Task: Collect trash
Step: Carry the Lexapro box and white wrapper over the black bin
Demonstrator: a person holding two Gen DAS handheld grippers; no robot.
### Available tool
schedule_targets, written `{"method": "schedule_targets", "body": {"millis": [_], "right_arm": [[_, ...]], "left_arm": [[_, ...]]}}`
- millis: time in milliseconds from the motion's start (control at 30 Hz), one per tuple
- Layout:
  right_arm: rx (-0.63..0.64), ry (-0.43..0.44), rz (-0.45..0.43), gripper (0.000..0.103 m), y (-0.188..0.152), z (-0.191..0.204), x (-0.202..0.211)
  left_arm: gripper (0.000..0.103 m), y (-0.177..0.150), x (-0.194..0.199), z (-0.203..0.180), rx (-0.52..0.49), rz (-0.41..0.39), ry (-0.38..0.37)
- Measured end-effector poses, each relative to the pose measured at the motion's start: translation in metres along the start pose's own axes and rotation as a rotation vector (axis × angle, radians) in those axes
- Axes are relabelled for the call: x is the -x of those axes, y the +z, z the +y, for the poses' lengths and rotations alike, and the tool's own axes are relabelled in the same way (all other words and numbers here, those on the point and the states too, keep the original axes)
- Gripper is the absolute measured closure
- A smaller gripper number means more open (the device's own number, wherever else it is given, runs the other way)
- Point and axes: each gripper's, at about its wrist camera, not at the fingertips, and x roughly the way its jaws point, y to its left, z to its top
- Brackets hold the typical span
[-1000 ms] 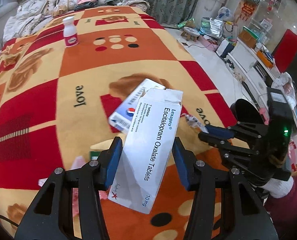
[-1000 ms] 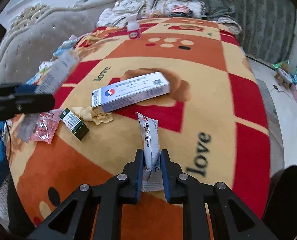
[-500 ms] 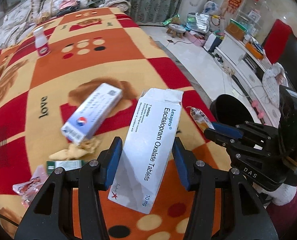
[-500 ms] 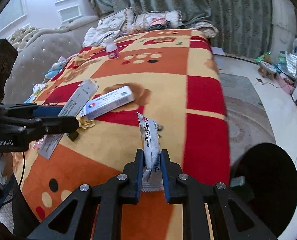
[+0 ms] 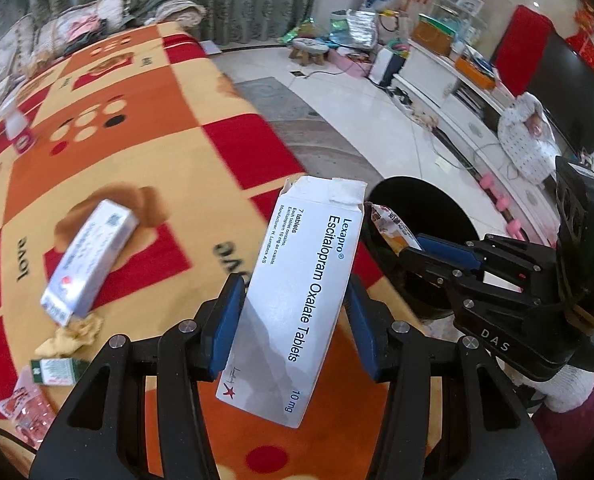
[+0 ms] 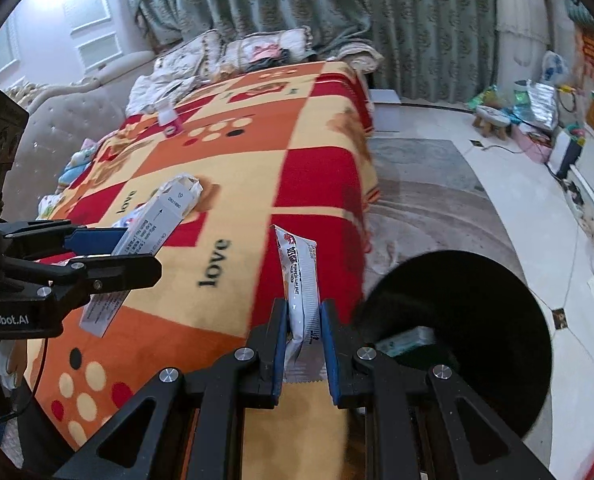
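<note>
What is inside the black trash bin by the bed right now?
In the right wrist view, the black bin holds one pale teal-and-white packet near its rim. The rest of the interior is too dark to read.

Silver box [image 5: 91, 262]: blurred, print unreadable.
Bin [image 6: 469, 328]: near rim hidden behind right gripper [image 6: 304, 340].
Small bottle [image 5: 17, 130]: blurred, label unreadable.
Wrapper [image 5: 391, 230]: mostly behind tablet box [image 5: 297, 296].

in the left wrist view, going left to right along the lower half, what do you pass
pink plastic wrapper → small green box → crumpled yellow paper scrap → silver-blue carton → white Lexapro tablet box → orange-white snack sachet → black round bin
</note>
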Motion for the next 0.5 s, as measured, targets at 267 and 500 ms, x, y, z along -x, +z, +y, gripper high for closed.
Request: {"method": "schedule_targets", "body": {"millis": [267,500], "right_arm": [[-0.074,-0.048,0.003,0.087,-0.010,-0.044,0.009],[-0.134,-0.079,0.009,0.087,-0.021,-0.078,0.014]], "left_arm": [[0.054,0.014,-0.025,-0.035,-0.020,0.025,-0.053],[0.054,0.024,-0.045,-0.061,-0.022,0.046,-0.103]]}}
